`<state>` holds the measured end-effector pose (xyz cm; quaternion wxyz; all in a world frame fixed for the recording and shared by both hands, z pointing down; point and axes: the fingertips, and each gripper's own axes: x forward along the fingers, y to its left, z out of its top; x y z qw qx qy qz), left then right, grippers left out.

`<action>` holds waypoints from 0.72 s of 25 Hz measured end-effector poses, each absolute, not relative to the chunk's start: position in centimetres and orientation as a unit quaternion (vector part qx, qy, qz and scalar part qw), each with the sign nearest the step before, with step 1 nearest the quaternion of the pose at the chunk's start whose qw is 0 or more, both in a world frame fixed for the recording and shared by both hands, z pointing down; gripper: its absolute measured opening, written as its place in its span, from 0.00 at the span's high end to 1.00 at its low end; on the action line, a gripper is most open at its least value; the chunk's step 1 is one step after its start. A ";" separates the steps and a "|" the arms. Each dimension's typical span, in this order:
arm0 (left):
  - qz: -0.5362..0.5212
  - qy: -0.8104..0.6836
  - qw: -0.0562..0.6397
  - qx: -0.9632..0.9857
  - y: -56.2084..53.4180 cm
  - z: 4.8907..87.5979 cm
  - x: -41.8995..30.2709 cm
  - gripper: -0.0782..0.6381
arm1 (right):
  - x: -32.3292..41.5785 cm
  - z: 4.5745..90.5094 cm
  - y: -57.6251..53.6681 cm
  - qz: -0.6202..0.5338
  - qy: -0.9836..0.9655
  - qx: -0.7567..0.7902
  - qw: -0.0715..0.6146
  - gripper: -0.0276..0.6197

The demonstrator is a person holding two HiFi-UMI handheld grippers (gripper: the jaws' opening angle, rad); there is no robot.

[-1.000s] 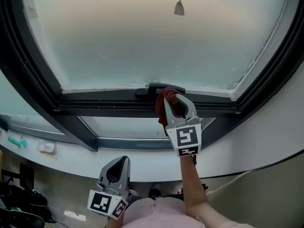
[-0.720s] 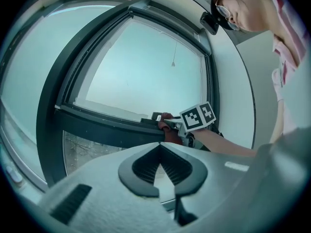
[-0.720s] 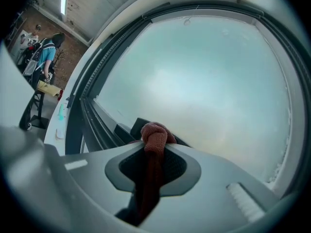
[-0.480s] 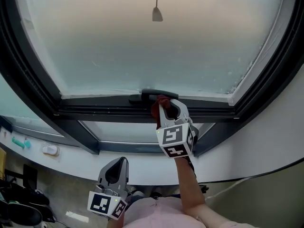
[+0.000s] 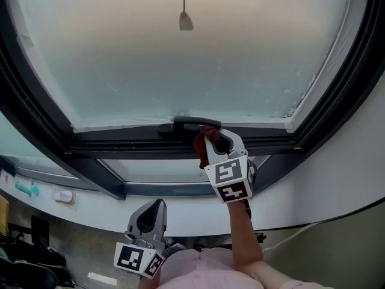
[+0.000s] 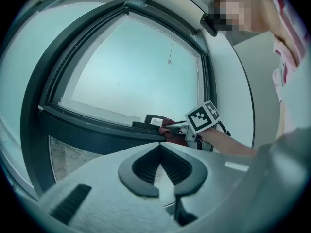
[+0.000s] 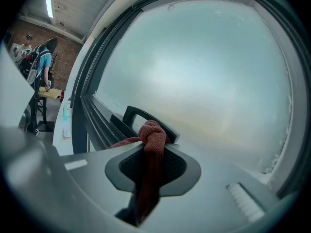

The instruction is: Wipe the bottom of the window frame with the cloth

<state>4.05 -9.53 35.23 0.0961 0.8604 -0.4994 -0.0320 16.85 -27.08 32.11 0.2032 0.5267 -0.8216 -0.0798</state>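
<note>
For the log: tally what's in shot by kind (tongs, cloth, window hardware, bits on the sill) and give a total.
Handheld tongs with marker cubes: 2, left tongs shut and empty, right tongs shut on the cloth
Dark red woven cloth: 1
Black window handle: 1
Grey hanging cord pull: 1
Small sill objects: 2, teal object, white object
Total: 7

Both of mine, left gripper and right gripper, have pale grey moulded housings tapering to two jaws. Pads are black and finely ribbed, set in curved dark surrounds. In the head view each housing carries a white marker cube at its 6 o'clock end, with black square codes on the faces. A thin black cable loops off the right cube at 3 o'clock. I wear a pink top.
</note>
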 end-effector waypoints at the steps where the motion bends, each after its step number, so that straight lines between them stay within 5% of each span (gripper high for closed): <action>1: -0.033 -0.499 0.096 0.861 -9.6 35.2 4.1 0.89 | 17.2 32.1 -27.1 -0.074 -0.821 0.529 0.201 0.86; 18: -0.036 -0.500 0.097 0.860 -8.4 35.4 4.8 0.89 | 24.3 32.0 -28.2 -0.054 -0.784 0.582 0.210 0.86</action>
